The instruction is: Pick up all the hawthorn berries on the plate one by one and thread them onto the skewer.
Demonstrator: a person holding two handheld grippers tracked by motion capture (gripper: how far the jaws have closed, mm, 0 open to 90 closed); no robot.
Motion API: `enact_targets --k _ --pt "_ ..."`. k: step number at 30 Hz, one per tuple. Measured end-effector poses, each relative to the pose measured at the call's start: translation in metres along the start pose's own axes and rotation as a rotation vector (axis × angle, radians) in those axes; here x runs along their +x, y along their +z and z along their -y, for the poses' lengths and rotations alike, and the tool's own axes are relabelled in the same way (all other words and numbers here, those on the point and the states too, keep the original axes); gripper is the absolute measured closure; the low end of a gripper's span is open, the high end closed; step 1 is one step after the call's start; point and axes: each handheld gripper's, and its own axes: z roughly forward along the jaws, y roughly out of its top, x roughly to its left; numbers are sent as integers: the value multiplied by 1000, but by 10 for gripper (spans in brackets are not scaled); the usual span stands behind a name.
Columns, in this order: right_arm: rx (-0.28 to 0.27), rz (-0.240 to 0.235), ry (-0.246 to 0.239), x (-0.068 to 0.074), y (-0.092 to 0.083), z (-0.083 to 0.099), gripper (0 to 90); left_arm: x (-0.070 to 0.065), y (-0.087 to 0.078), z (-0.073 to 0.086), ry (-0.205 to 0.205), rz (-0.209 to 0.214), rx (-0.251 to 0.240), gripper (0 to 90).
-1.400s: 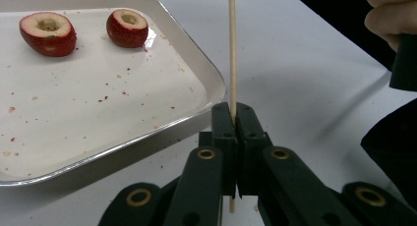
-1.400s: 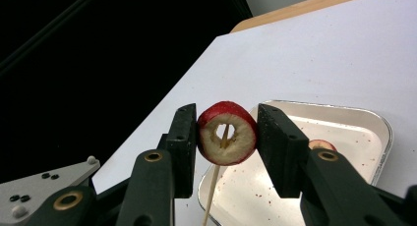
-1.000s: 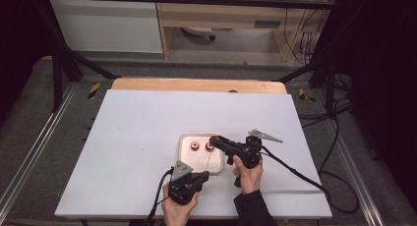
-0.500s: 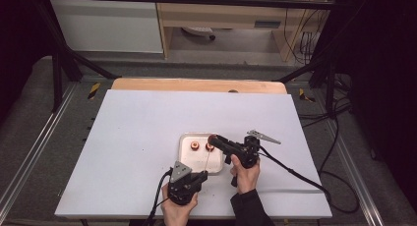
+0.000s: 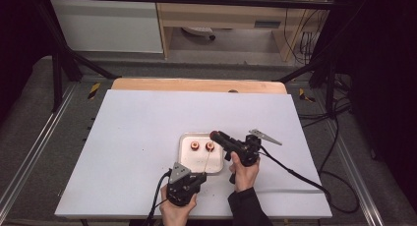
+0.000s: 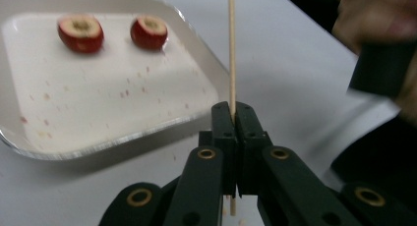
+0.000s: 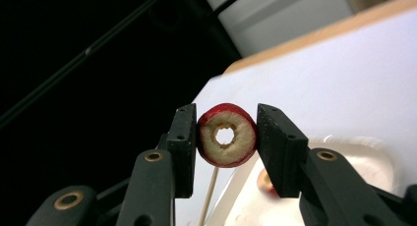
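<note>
Probably a lab, white table (image 5: 147,137) framed by black rig poles (image 5: 64,64), loose cables (image 5: 314,27)

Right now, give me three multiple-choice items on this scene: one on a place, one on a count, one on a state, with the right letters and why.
1. Where does the thin wooden skewer sit?
A. flat in the tray
B. clamped between the left gripper fingers
C. on the floor

2. How many red cored fruit pieces lie in the white rectangular plastic tray?
A. two
B. four
C. none

3. What state is the right gripper in?
A. wide open with nothing in it
B. shut on the skewer
C. shut on a red fruit ring with a pale cored middle

Answers:
1 B, the left gripper view shows the stick rising from between the closed fingers.
2 A, two red pieces lie side by side at the tray's far end.
3 C, the right gripper view shows both fingers pressing the ring's sides.
</note>
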Motion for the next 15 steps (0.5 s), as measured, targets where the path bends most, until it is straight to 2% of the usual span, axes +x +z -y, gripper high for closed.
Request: enact_targets --k 1,3,6,9,15 --pt "-12 -11 3 0 -2 -6 614 2 0 2 -8 1 -16 891" --pt "3 -4 -13 3 -6 -11 614 4 -1 -2 -10 9 -35 891" --pt "16 -6 -21 1 -7 -8 613 -3 -4 -8 26 -4 -47 890" --pt "5 -22 5 0 -3 -6 612 -6 -1 -6 38 3 -24 890" --pt "-15 -44 68 1 -4 -10 611 -7 0 -6 12 14 -22 889"
